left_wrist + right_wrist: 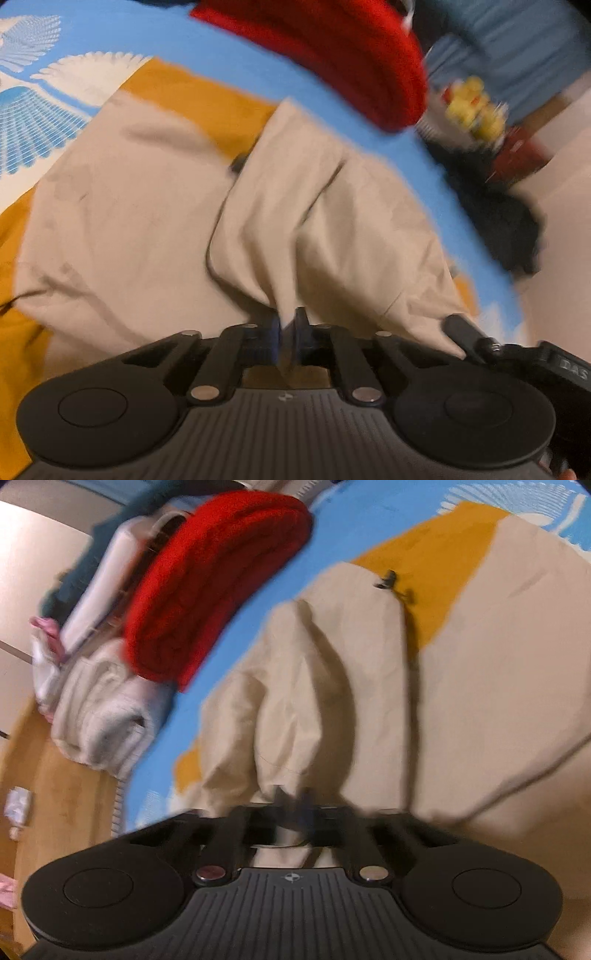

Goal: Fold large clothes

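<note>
Because it is thin woven cloth, the large beige cotton-like garment (140, 229) should handle as light, limp and a little slippery: it will sag between any two held points and crease wherever it is dropped. It lies spread over a blue bedcover with white fan prints and mustard-yellow patches (229, 70), one flap already doubled back over its middle, with a small dark fastener (388, 579) showing at the upper edge.

The left gripper (290, 334) has its jaws drawn together on a bunched tuck of the beige fabric at the near edge of that flap. The right gripper (295, 805) is likewise pinched closed on a gathered fold close by; motion blur softens the fingertips there, so the grip seems firm rather than plainly so. An edge or hem, taken at two well-separated corners, would be the better hold for carrying a fold across, since a mid-panel pinch lets the rest trail.

No box or basket shows. The nearest thing to storage is the heap at the bed's far side: a folded red knitted piece (218, 579) resting on a cream quilted bundle (99, 716) and other pale items.
</note>
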A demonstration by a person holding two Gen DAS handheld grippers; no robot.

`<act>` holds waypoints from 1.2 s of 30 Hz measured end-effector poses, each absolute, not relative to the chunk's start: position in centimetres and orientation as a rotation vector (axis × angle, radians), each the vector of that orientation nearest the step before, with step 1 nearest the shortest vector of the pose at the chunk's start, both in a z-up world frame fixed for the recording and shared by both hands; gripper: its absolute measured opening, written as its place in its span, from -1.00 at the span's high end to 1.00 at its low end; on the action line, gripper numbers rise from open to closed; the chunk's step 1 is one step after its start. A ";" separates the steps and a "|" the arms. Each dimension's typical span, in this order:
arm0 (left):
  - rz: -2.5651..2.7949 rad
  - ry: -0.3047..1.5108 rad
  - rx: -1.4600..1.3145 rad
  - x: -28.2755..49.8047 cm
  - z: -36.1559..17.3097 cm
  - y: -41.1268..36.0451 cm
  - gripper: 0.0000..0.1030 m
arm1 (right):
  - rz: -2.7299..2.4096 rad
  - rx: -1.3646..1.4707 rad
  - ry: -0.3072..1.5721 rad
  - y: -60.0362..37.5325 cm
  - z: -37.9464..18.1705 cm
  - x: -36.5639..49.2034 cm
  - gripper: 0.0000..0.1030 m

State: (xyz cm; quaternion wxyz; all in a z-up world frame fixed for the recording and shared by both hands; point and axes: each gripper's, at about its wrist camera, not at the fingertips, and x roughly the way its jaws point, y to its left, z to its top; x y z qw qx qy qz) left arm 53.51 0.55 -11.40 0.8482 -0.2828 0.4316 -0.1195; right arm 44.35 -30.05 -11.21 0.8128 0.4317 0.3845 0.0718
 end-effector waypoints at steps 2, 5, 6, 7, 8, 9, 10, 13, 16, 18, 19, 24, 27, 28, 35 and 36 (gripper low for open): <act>-0.378 0.714 -0.789 52.9 -9.6 2.0 0.88 | 0.241 0.971 0.700 -30.3 -9.5 43.8 0.98; -0.507 0.588 -0.911 52.7 -8.1 3.2 0.87 | 0.364 1.036 0.414 -31.4 -6.1 41.9 0.99; -0.507 0.625 -0.915 53.0 -8.4 3.4 0.86 | 0.382 1.053 0.334 -32.0 -5.4 41.1 0.99; -0.466 0.693 -0.897 53.2 -9.2 3.3 0.86 | 0.375 1.069 0.306 -32.4 -5.4 40.8 0.99; -0.406 0.769 -0.869 53.4 -10.3 3.3 0.86 | 0.348 1.087 0.311 -32.7 -5.8 40.6 0.99; -0.337 0.856 -0.831 53.6 -11.5 3.1 0.86 | 0.309 1.096 0.351 -32.9 -6.4 40.6 0.99; -0.247 0.982 -0.756 53.9 -13.1 2.8 0.84 | 0.247 1.096 0.429 -32.8 -7.4 40.8 0.99; -0.129 1.121 -0.592 53.9 -15.2 2.0 0.84 | 0.030 1.002 0.803 -31.8 -11.3 42.0 0.98; -0.123 1.103 -0.552 54.3 -13.8 1.2 0.60 | -0.035 0.983 1.006 -30.9 -14.9 42.1 0.98; -0.103 1.027 -0.472 54.1 -11.8 0.9 0.25 | -0.036 0.966 1.000 -30.9 -14.6 42.3 0.97; -0.091 0.976 -0.426 53.8 -10.8 0.6 0.14 | -0.031 0.936 0.986 -30.7 -13.8 42.5 0.96; -0.159 0.840 -0.363 53.1 -8.6 -0.5 0.27 | -0.065 0.931 0.993 -31.2 -13.4 42.1 0.94; -0.144 0.978 -0.298 53.9 -11.1 -1.4 0.91 | -0.078 0.927 0.996 -30.8 -13.2 42.3 0.91; -0.125 1.011 -0.284 53.9 -11.9 -1.2 0.91 | -0.081 0.922 0.994 -30.8 -13.0 42.3 0.90; -0.154 0.815 -0.207 52.1 -7.4 -3.0 0.82 | -0.128 0.648 0.911 -28.4 -9.1 41.8 0.80; -0.180 0.788 -0.211 51.9 -6.8 -3.2 0.82 | -0.144 0.619 0.887 -28.3 -8.6 41.7 0.80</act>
